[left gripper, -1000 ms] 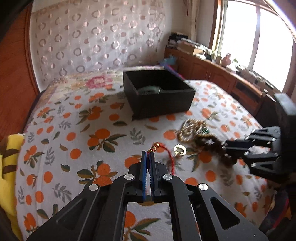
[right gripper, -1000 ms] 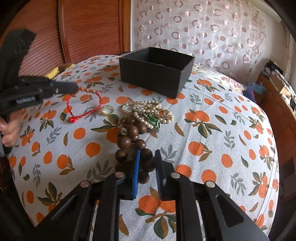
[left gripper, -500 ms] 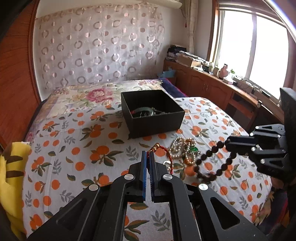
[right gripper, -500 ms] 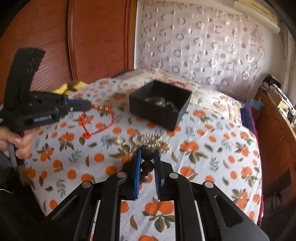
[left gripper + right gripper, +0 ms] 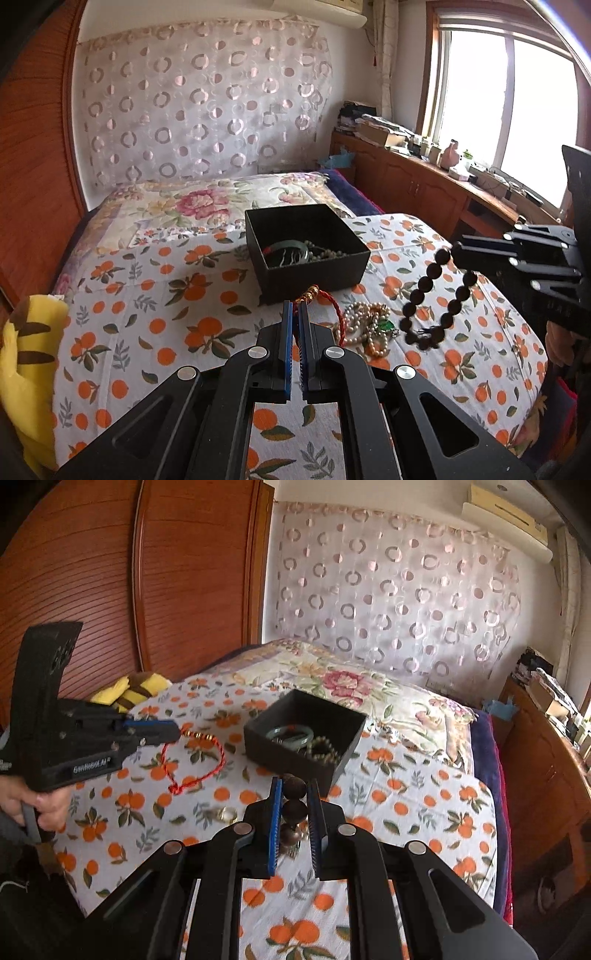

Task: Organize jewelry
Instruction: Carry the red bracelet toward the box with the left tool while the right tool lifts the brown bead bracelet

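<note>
Bead bracelet (image 5: 436,295): dark, smooth, rounded beads with a dull wood-like sheen; cord bracelet (image 5: 195,757): red twisted thread with small shiny gold-coloured beads. Box (image 5: 306,251): matt black, card-like walls, lower centre; bedsheet (image 5: 166,314): soft printed cloth. Left gripper (image 5: 294,314) and right gripper (image 5: 294,794): matt black plastic-looking frames, 2 blue ribbed pads each, bright metal pins; wardrobe (image 5: 110,572), upper left: glossy ribbed wood.

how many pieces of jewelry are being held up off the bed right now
2: a red cord bracelet pinched in the left gripper, and a dark wooden bead bracelet dangling from the right gripper.
</note>
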The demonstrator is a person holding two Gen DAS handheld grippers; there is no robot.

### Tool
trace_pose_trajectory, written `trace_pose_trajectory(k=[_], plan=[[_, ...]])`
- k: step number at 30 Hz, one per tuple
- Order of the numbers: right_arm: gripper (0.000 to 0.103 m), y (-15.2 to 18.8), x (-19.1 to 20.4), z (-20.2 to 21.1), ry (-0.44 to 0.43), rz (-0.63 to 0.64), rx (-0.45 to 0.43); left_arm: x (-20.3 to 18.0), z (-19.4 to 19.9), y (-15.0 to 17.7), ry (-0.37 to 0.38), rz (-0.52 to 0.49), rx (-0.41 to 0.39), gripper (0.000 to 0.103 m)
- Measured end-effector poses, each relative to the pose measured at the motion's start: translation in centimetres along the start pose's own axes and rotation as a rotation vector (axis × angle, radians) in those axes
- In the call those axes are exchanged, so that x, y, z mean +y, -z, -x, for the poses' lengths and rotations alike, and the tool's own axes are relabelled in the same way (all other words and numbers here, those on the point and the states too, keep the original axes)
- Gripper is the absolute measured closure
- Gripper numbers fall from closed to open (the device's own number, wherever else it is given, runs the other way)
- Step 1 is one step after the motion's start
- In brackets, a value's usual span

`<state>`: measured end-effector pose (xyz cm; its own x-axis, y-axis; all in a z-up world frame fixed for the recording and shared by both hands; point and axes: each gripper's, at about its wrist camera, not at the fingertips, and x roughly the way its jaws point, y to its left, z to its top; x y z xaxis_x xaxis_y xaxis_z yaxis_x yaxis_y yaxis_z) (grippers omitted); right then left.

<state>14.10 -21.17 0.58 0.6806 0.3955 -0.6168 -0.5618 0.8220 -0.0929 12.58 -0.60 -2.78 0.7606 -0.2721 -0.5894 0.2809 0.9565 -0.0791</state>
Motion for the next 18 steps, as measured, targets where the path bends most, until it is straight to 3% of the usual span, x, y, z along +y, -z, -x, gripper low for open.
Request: trace_pose_trajectory(k=[18], plan=[[0.088, -6.8, -1.2, -5.5, 0.067, 0.011, -0.006, 0.8, -0.3, -1.6, -0.03, 0.004, -0.025, 0.101]])
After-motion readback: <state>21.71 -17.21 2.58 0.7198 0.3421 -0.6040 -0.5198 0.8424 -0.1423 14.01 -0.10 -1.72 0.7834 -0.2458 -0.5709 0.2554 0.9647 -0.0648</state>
